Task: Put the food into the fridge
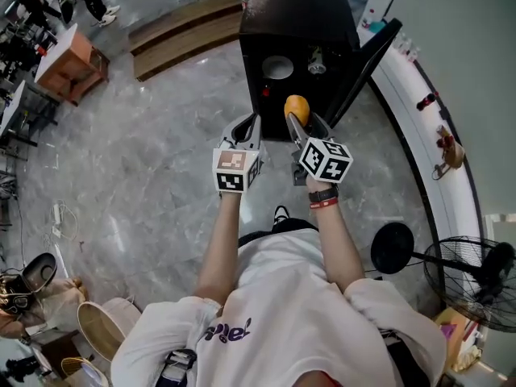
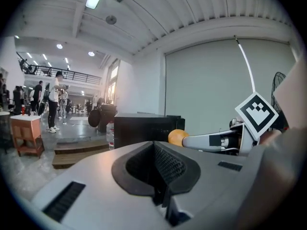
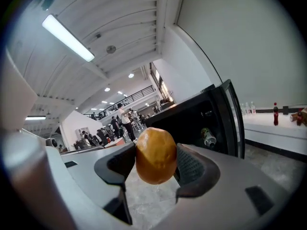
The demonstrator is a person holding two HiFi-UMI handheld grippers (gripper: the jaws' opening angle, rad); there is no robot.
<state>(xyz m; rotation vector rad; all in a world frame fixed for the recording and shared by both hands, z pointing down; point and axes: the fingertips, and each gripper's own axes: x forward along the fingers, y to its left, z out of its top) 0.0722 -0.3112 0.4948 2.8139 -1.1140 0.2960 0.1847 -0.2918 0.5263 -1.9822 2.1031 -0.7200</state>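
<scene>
In the head view, the person stands facing a small black fridge (image 1: 294, 18) on the floor, its door (image 1: 372, 59) swung open to the right. The right gripper (image 1: 297, 121) holds a round orange piece of food (image 1: 296, 106) just in front of the open compartment. The left gripper (image 1: 245, 129) hangs beside it, carrying nothing. Inside the fridge are a pale dish (image 1: 278, 67) and a can (image 1: 316, 65).

In the left gripper view, that gripper's jaws are pressed together with nothing between them. The fridge stands ahead, and the food shows to the right in the other gripper.

In the right gripper view, the pads clamp the food from both sides, held wide apart by its girth. The dark fridge interior lies beyond, with the can on a shelf near the door.

The step in hand appears to be carrying the food to the fridge. With the door already open, the next move likely calls for reaching in, finding a spot clear of the dish and can, lowering the food, then releasing it.
</scene>
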